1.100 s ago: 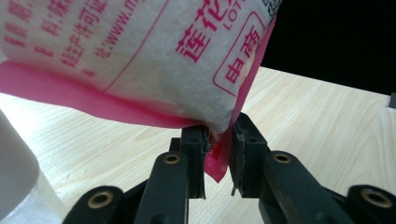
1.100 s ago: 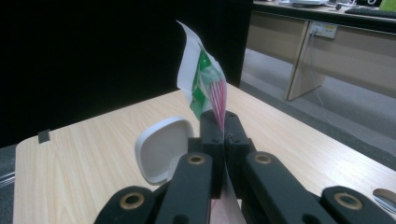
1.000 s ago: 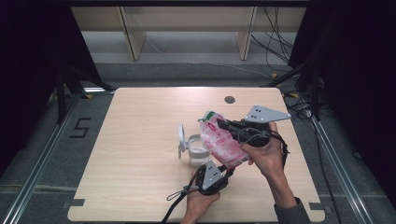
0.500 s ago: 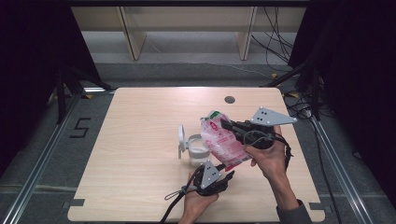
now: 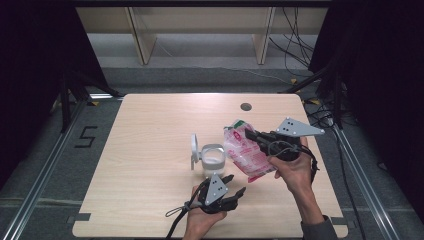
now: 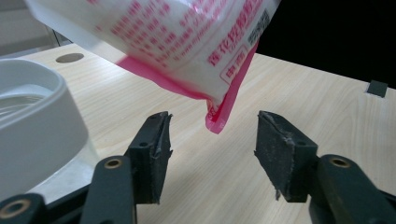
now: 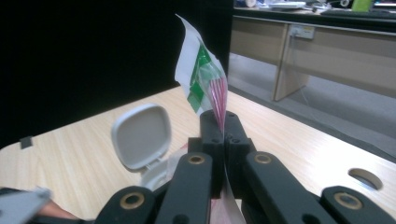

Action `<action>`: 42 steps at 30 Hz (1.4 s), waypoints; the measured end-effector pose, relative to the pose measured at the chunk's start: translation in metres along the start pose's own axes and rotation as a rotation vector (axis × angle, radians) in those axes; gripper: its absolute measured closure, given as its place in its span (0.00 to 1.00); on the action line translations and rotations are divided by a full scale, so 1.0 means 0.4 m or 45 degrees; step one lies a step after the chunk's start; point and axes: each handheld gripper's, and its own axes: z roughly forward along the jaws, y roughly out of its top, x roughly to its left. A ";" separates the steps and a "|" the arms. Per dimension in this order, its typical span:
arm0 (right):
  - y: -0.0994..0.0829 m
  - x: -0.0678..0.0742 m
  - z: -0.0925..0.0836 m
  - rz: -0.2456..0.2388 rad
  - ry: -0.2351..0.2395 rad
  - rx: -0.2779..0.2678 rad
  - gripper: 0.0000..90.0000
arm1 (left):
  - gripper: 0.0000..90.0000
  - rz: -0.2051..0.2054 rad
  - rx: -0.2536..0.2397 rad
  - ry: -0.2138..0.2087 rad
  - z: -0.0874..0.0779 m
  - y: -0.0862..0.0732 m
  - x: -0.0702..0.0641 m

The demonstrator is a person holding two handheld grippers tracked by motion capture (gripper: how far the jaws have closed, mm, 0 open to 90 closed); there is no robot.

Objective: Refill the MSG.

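Right gripper (image 5: 248, 134) clenched the pink-and-white bag (image 5: 245, 151), lifted just right of the white container (image 5: 213, 159) on the wooden table (image 5: 150, 140). Left gripper (image 5: 236, 184), just before the container, had just been opening, its jaws apart below the bag's corner.

Right gripper (image 5: 250, 136) clamped on pink-white bag (image 5: 246, 152), bag hanging tilted just right of white container (image 5: 214, 159). Container's lid (image 5: 193, 151) flipped up on its left. Left gripper (image 5: 234, 184) low near counter (image 5: 150, 150) front edge, jaws just been opening, nothing between them, bag's bottom corner just beyond.
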 end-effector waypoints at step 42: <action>-0.128 -0.129 -0.063 0.052 -0.260 0.096 1.00 | 0.35 -0.045 -0.086 0.299 -0.189 -0.076 0.164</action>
